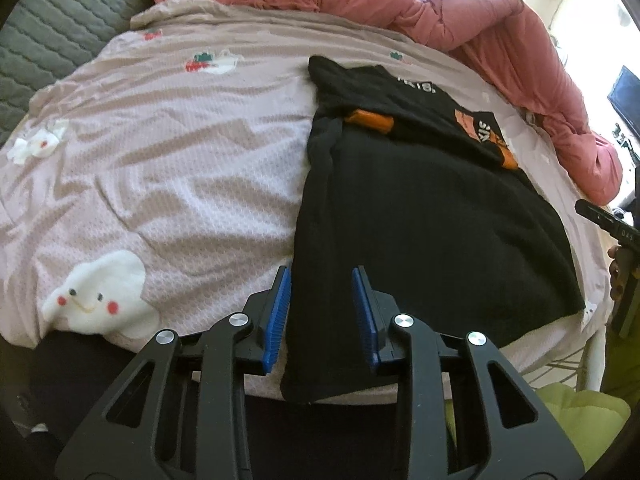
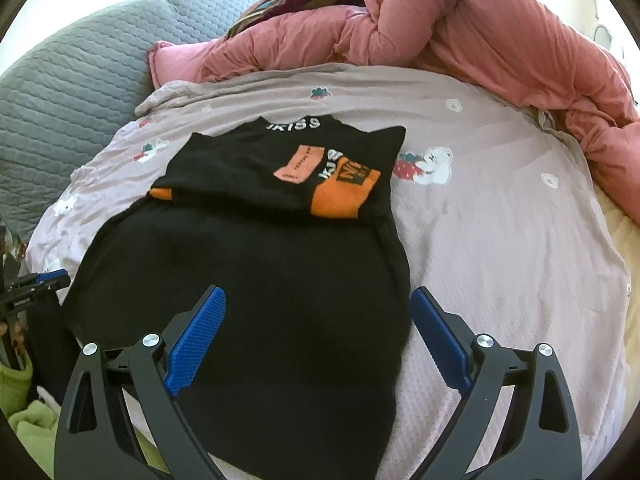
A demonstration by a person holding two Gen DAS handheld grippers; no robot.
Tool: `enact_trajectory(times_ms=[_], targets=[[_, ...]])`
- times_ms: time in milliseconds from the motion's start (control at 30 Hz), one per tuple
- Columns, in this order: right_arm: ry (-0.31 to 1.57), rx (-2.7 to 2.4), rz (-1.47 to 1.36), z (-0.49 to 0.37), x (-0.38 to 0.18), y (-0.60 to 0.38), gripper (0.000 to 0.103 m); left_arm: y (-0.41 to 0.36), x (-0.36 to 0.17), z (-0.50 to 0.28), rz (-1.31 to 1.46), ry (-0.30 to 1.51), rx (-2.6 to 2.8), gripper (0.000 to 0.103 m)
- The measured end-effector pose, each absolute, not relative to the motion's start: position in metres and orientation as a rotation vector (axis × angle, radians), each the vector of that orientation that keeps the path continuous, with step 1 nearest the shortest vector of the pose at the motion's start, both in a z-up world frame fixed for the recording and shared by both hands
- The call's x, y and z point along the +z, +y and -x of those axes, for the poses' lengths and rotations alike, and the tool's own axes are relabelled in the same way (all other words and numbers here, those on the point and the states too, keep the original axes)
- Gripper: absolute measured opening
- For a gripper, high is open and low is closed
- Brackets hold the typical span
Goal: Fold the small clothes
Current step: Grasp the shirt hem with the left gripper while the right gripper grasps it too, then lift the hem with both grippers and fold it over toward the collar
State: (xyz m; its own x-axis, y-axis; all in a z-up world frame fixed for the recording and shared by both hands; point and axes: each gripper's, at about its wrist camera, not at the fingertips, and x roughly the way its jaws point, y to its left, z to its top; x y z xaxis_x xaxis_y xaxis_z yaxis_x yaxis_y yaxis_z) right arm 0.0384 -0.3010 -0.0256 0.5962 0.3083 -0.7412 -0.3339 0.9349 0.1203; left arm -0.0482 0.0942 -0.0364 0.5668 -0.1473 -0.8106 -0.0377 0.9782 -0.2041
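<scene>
Bare pink blanket lies open beside the black garment (rumpled pink duvet blocks the far edge).

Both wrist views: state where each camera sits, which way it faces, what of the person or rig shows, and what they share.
Left wrist: on the left gripper, looking down along its fingers at the black garment's near left edge; the right gripper and fingers of a hand show at the right edge.
Right wrist: on the right gripper, looking down over the garment's near right side; the left gripper shows at the left edge.
Shared: the garment, the pink bedspread, the pink quilt.
</scene>
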Motion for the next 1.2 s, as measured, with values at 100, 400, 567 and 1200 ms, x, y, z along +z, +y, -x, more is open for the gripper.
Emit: enact_trajectory(times_ms=[100, 400, 567, 1200], targets=[[0.868, 0.371, 0.035, -0.032, -0.031, -0.306, 0.093, 0.095, -0.043, 0.047, 0.22, 0.987, -0.069, 0.024], [0.911, 0.393, 0.032, -0.016, -0.043, -0.322, 0.087, 0.094, -0.056, 0.044, 0.229, 1.017, -0.072, 0.024], [0.952, 0.423, 0.039, -0.008, -0.053, -0.329, 0.056, 0.092, -0.056, 0.043, 0.218, 1.015, -0.06, 0.017], [1.05, 0.474, -0.062, -0.017, -0.084, -0.353, 0.025, 0.094, -0.062, 0.041, 0.231, 1.027, -0.057, 0.01]])
